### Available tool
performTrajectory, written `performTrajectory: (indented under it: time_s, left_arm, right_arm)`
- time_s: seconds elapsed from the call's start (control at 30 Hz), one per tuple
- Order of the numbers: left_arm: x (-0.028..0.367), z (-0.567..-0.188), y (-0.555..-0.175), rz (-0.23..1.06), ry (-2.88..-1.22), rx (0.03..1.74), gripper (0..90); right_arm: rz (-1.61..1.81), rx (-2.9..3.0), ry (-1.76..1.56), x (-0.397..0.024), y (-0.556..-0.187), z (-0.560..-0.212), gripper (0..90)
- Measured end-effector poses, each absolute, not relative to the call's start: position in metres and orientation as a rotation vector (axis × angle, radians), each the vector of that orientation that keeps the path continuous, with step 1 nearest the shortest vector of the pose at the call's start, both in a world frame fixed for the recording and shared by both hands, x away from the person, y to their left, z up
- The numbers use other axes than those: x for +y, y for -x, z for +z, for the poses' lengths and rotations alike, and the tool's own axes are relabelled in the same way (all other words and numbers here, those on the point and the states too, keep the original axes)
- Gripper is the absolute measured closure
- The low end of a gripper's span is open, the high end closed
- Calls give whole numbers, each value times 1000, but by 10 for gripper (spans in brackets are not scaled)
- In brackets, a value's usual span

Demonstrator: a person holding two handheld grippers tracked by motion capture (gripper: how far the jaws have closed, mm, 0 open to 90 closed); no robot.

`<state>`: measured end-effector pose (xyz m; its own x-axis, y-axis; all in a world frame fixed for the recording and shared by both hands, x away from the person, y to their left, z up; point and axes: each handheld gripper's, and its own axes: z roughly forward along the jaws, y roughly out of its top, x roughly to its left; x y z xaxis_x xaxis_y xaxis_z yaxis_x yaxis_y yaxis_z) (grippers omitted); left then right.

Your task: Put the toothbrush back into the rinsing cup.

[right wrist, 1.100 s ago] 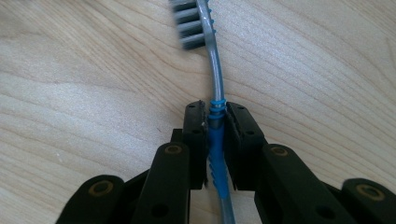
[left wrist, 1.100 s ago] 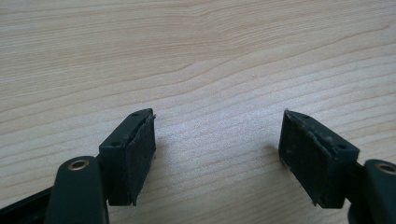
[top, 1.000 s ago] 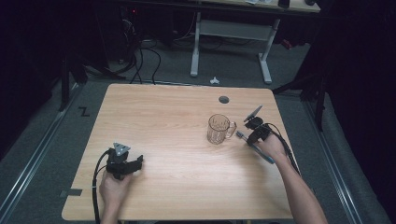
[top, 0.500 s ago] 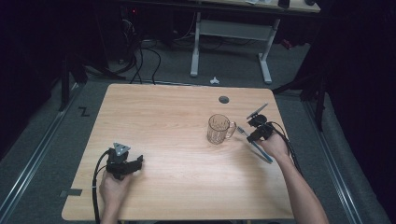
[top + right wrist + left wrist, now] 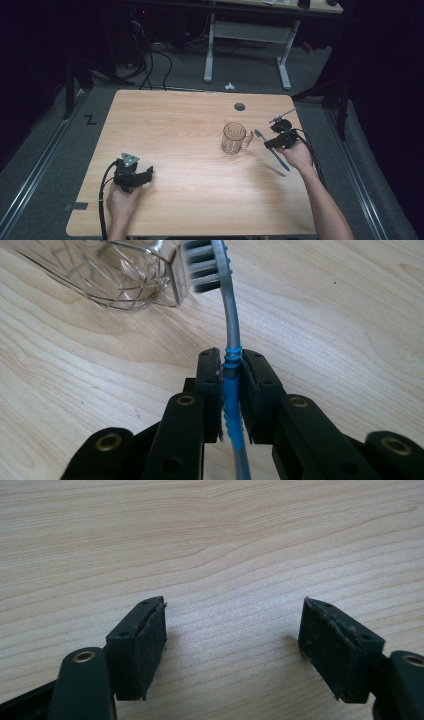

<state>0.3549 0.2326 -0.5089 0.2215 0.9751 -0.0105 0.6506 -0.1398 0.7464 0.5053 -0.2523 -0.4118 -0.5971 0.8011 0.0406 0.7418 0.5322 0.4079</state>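
A clear glass mug (image 5: 233, 138) stands on the wooden table (image 5: 190, 120), right of centre, its handle turned to the right. Just right of it my right gripper (image 5: 276, 143) is shut on a blue and grey toothbrush (image 5: 272, 150), held off the table with the bristled head (image 5: 258, 133) close to the mug's handle. In the right gripper view the pads clamp the toothbrush (image 5: 231, 380) at its blue ribbed grip, and the bristles point toward the mug (image 5: 125, 275). At the near left my left gripper (image 5: 145, 176) rests low over the table, jaws wide apart with bare wood between the pads (image 5: 145, 640).
A round cable hole (image 5: 240, 106) sits in the table behind the mug. Cables trail from both grippers toward the near edge. Beyond the table stand a white desk frame (image 5: 245, 50) and loose cables (image 5: 155, 60) on a grey floor.
My right gripper has lifted the toothbrush off the table and carried it slightly away from the mug, toward the right. The left gripper and the mug have stayed put.
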Motion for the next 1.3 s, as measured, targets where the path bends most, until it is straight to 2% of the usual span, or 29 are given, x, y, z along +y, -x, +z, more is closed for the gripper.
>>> performTrajectory:
  time_s: [1.3]
  left_arm:
    - [233, -509, -355, 661, -1868, 1499, 277]
  right_arm:
    - [1096, 2469, -1244, -259, -487, -375, 798]
